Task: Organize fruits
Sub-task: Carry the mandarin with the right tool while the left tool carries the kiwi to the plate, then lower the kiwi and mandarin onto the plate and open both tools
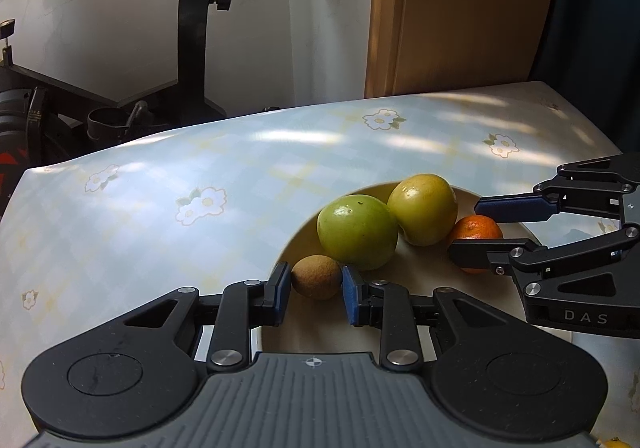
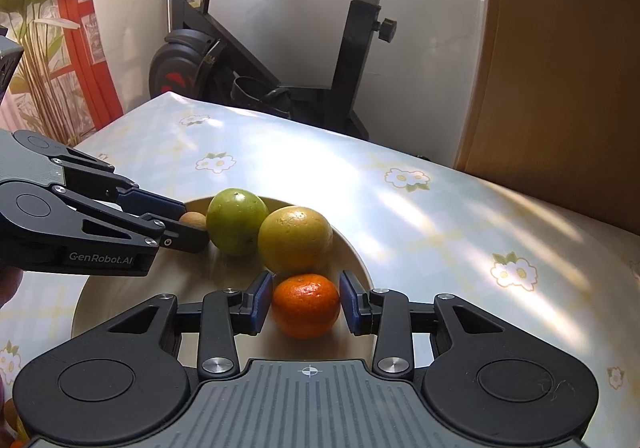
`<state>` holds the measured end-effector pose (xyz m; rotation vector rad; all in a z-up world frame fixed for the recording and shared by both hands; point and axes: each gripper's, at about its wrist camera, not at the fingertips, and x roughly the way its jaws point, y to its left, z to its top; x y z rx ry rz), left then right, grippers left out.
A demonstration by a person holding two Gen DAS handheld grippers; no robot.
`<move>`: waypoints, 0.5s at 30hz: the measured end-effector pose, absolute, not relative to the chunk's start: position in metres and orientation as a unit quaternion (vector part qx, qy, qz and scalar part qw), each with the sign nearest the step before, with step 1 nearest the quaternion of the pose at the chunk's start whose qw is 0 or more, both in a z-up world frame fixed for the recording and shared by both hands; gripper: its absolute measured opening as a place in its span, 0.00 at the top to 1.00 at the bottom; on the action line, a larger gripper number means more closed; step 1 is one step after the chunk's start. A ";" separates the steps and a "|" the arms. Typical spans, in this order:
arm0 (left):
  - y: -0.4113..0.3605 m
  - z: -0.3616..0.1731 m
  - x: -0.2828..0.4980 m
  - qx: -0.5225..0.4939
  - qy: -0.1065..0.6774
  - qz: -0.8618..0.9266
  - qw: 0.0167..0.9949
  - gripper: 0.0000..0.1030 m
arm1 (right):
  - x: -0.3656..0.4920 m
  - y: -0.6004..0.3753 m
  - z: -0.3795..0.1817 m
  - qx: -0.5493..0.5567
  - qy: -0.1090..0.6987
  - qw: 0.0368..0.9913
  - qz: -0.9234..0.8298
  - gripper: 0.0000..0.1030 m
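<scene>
A cream plate [image 1: 420, 276] on the flowered table holds a green round fruit [image 1: 357, 232], a yellow-green one [image 1: 423, 209], a small orange mandarin [image 1: 478, 228] and a small brown fruit [image 1: 316, 277]. My left gripper [image 1: 316, 288] is shut on the brown fruit at the plate's near left rim, with a blue pad on each side of it. My right gripper [image 2: 306, 304] is shut on the mandarin [image 2: 306, 306], which rests low on the plate [image 2: 224, 288] beside the yellow-green fruit [image 2: 295, 240]. The right wrist view also shows the left gripper [image 2: 192, 228] over the brown fruit [image 2: 193, 219] next to the green fruit [image 2: 237, 221].
The table [image 1: 200, 167] carries a pale blue checked cloth with white flowers. An exercise bike [image 2: 280, 59] stands behind the far edge, a wooden panel [image 1: 460, 7] at the back right, and a plant [image 2: 36, 27] with red frames to the left.
</scene>
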<state>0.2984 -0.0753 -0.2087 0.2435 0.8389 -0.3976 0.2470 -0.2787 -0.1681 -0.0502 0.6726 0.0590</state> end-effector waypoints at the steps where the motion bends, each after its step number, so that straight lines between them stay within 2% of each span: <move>1: -0.074 -0.209 0.297 0.119 0.404 -0.194 0.886 0.70 | 0.247 -0.279 -0.168 -0.025 0.330 0.943 0.028 0.67; 8: -0.075 -0.208 0.293 0.133 0.403 -0.203 0.883 0.60 | 0.247 -0.280 -0.169 -0.015 0.336 0.942 0.014 0.65; 15: -0.071 -0.202 0.286 0.133 0.398 -0.194 0.887 0.59 | 0.239 -0.285 -0.169 0.012 0.333 0.943 0.001 0.64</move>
